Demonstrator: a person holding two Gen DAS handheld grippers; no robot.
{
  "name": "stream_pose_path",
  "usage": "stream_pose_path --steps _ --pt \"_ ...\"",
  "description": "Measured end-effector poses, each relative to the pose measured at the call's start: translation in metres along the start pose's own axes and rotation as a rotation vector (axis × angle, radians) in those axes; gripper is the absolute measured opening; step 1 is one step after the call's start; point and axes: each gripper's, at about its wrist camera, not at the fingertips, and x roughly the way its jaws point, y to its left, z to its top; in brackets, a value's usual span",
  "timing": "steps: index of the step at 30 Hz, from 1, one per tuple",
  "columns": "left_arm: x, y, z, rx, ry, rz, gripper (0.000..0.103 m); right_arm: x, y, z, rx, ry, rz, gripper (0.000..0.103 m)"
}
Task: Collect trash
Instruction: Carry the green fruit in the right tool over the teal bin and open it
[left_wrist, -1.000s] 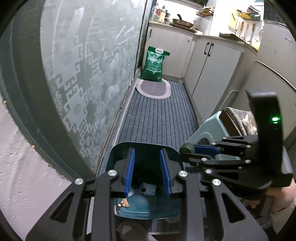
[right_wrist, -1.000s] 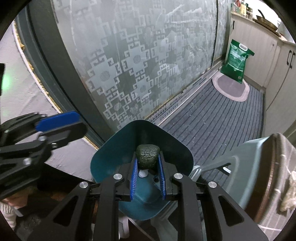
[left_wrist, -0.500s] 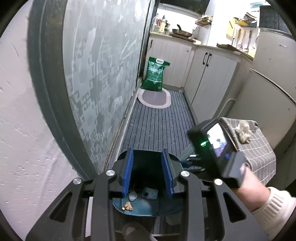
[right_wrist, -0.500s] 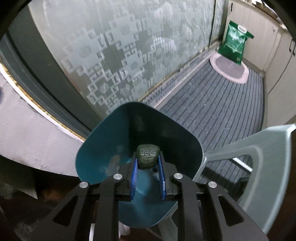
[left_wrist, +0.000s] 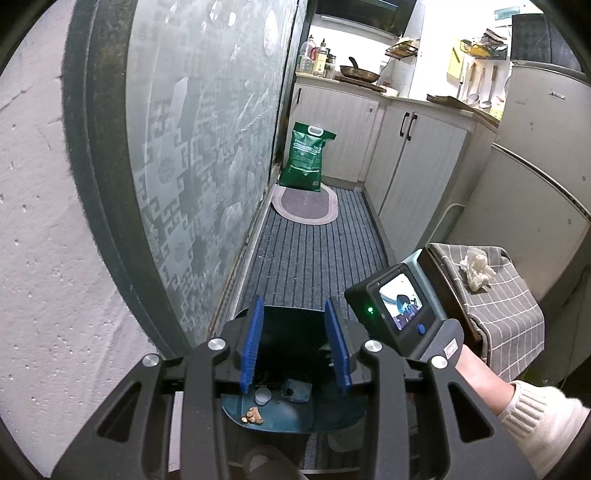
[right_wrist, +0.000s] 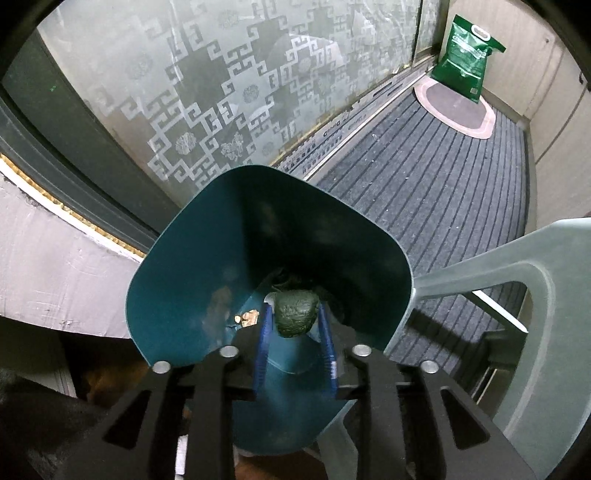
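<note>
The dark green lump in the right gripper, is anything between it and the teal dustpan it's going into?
Nothing visible blocks it. The right gripper holds the dark green lump right over the open mouth of the teal dustpan, above a white cap and brown crumbs on the pan floor.

Narrow galley kitchen. Frosted glass sliding door with geometric etched pattern (left_wrist: 207, 155) along left side, dark frame. Rough grey plaster wall (left_wrist: 33, 221) beside it. Dark grey ribbed floor mat (left_wrist: 314, 254) runs length of room; oval grey rug with pale border (left_wrist: 304, 204) at far end. White cabinet doors with black handles (left_wrist: 413, 158) right. Countertop lit brightly at back.
</note>
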Motion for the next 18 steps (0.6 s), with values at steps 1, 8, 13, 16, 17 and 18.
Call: stream_pose_path --steps 1,8,13,16,17,18 --pt "-0.001 -0.002 0.001 0.003 -0.003 -0.001 0.039 -0.002 -0.001 0.000 0.001 -0.005 0.003 0.027" --pt "-0.006 -0.009 0.003 0.009 -0.019 -0.006 0.042 -0.022 0.004 0.004 0.000 -0.042 0.025 0.031" --pt "-0.011 -0.012 0.006 0.009 -0.037 -0.001 0.044 -0.051 0.014 0.007 -0.018 -0.116 0.040 0.042" --pt "-0.012 -0.012 0.007 0.005 -0.042 -0.002 0.045 -0.074 0.019 0.009 -0.037 -0.174 0.042 0.045" --pt "-0.013 -0.013 0.009 0.001 -0.044 -0.003 0.047 -0.084 0.021 0.009 -0.046 -0.196 0.042 0.045" --pt "-0.013 -0.013 0.009 -0.002 -0.044 -0.003 0.047 -0.093 0.022 0.010 -0.053 -0.217 0.044 0.047"
